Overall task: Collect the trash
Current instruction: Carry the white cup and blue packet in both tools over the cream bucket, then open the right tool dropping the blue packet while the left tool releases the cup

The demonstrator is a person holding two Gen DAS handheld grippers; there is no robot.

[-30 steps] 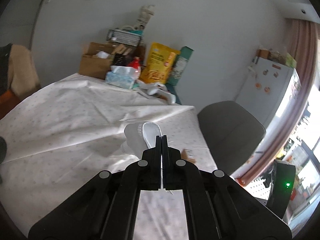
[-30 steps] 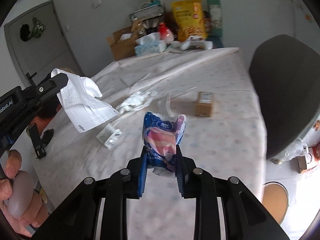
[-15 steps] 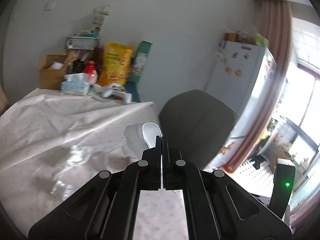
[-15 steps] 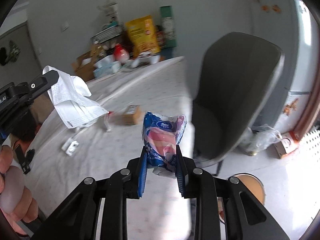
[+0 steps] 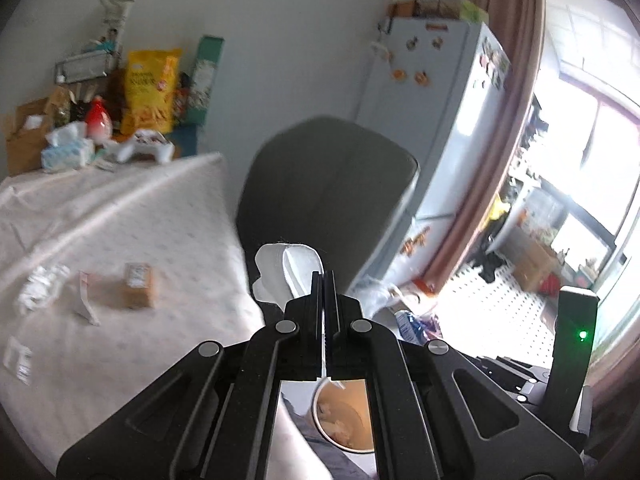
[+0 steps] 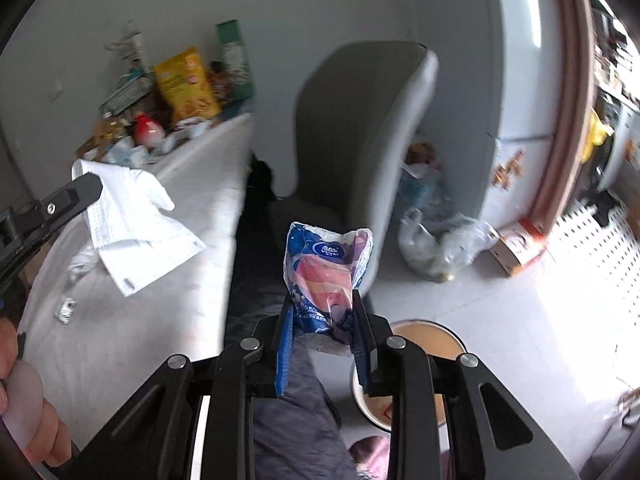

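My left gripper (image 5: 324, 276) is shut on a white face mask (image 5: 286, 276), which sticks up past its fingertips; from the right wrist view the same mask (image 6: 136, 232) hangs from the left gripper (image 6: 90, 188) over the table. My right gripper (image 6: 322, 308) is shut on a crumpled blue and pink plastic wrapper (image 6: 326, 264). Both grippers are past the table's edge, above a round tan waste bin (image 6: 424, 340) on the floor, which also shows under the left gripper as a bin (image 5: 340, 420) with scraps inside.
The table with a white cloth (image 5: 120, 208) still carries a small cardboard box (image 5: 138, 286), crumpled plastic (image 5: 40, 286) and paper scraps. A grey chair (image 6: 360, 128) stands close ahead. A fridge (image 5: 440, 120), a plastic bag (image 6: 440, 244) and a box lie on the floor beyond.
Both grippers have swung right, off the table and toward the chair and floor. The waste bin has come into view below them. Each still holds its item.
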